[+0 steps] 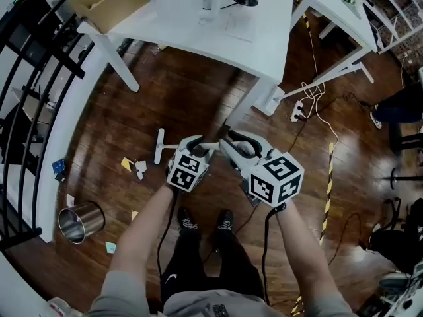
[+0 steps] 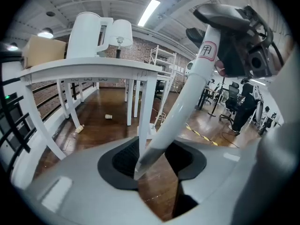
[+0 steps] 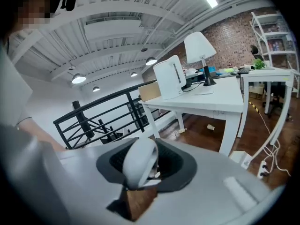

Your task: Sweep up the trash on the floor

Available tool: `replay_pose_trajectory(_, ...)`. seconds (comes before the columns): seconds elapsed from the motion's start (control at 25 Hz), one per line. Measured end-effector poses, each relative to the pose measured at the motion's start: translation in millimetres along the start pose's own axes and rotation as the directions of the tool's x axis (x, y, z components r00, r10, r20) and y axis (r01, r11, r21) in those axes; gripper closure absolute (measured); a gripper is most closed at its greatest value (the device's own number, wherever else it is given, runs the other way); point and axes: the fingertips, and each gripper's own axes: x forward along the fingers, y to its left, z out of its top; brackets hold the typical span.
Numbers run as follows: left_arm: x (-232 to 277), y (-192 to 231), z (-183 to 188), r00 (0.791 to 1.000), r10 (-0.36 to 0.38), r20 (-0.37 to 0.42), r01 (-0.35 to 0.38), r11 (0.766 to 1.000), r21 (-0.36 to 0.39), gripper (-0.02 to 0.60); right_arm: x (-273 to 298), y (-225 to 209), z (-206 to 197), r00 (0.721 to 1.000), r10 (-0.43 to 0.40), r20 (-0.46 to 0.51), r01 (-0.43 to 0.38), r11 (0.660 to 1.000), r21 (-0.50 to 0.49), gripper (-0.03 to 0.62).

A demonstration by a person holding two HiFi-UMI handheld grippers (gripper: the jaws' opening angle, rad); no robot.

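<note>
A white broom lies low over the wooden floor, its head point(image 1: 158, 146) at the left and its handle point(image 1: 174, 146) running right into both grippers. My left gripper point(image 1: 200, 148) is shut on the handle point(image 2: 187, 102), which passes between the jaws point(image 2: 152, 161) and rises toward my right gripper point(image 2: 239, 41). My right gripper point(image 1: 231, 144) holds the handle's rounded top end point(image 3: 139, 161) between its jaws point(image 3: 140, 175). Trash lies left of the broom head: a yellow scrap point(image 1: 125, 164), a crumpled white piece point(image 1: 140, 170), and small paper bits point(image 1: 135, 214).
A steel bin point(image 1: 80, 222) stands at the lower left by the black railing point(image 1: 26, 84). A white table point(image 1: 218, 18) with a cardboard box point(image 1: 109, 2) fills the top. A power strip point(image 1: 297, 111) with cables and yellow-black tape point(image 1: 328, 190) lie to the right.
</note>
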Motion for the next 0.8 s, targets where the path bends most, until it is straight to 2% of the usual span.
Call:
replay_pose_trajectory(0.04,-0.8,4.3,0.2,1.000,0.001,0.006,-0.001,1.000,-0.009,0.408,4.8,0.3,3.9,1.000,-0.006,0.010,0.006,1.000,-0.007,0.510)
replay_pose_trajectory(0.24,-10.0,19.0,0.1,1.000,0.008,0.020,-0.007,0.999,-0.035,0.407,17.3,10.7,15.3,1.000,0.010,0.005,-0.010,0.999,-0.033,0.517)
replay_pose_trajectory(0.44,-28.4,37.9,11.0,0.997,0.042,0.070,-0.038,0.997,-0.060,0.407,28.6,31.3,38.6,0.998,0.029,0.047,-0.027,0.999,-0.046,0.523)
replay_pose_trajectory(0.6,-52.3,54.5,20.7,0.995,0.050,0.089,-0.043,0.996,-0.074,0.402,35.2,64.8,70.2,0.996,0.061,0.060,-0.053,0.991,-0.124,0.523)
replay_pose_trajectory(0.8,-82.0,46.9,49.1,0.982,0.018,0.191,0.000,0.996,-0.091,0.390,26.5,106.5,102.5,0.996,0.085,0.040,-0.075,0.975,-0.209,0.523)
